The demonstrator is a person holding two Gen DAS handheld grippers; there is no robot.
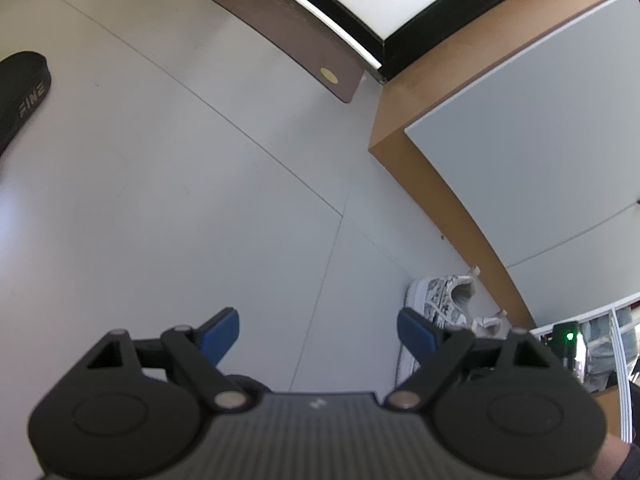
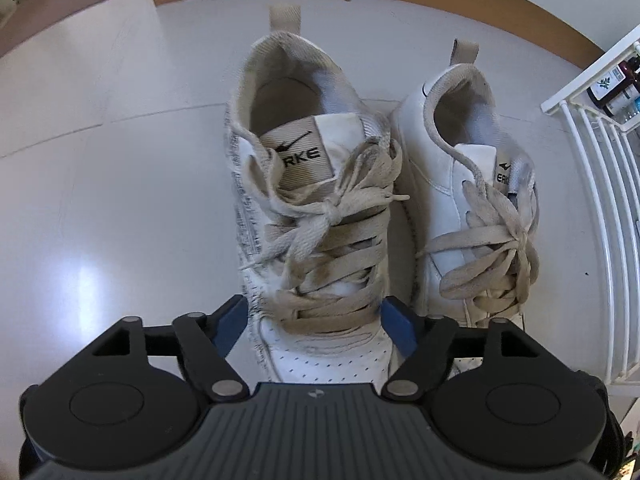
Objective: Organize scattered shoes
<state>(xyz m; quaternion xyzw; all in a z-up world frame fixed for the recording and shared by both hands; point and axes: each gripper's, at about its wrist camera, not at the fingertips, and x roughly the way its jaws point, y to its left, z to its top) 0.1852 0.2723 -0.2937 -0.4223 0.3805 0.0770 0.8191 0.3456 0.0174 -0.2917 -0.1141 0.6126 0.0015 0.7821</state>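
Note:
Two white lace-up sneakers stand side by side on the pale floor, heels toward the brown skirting. My right gripper [image 2: 314, 312] points down over the left sneaker [image 2: 316, 200], its blue pads flanking the forefoot with a thin gap on each side, so it is open. The right sneaker [image 2: 472, 208] sits just beside it, untouched. In the left wrist view, my left gripper [image 1: 318, 324] is open over bare floor with nothing between its fingers. The same pair of sneakers [image 1: 444, 300] lies to its right by the wall. A black slipper [image 1: 20, 92] lies at the far left.
A brown mat [image 1: 280, 28] lies before a dark-framed glass door. A wood-edged grey cabinet [image 1: 520, 140] runs along the right. A white wire rack [image 2: 596, 208] holding bottles stands close to the right sneaker. Pale tiled floor [image 1: 180, 200] spreads to the left.

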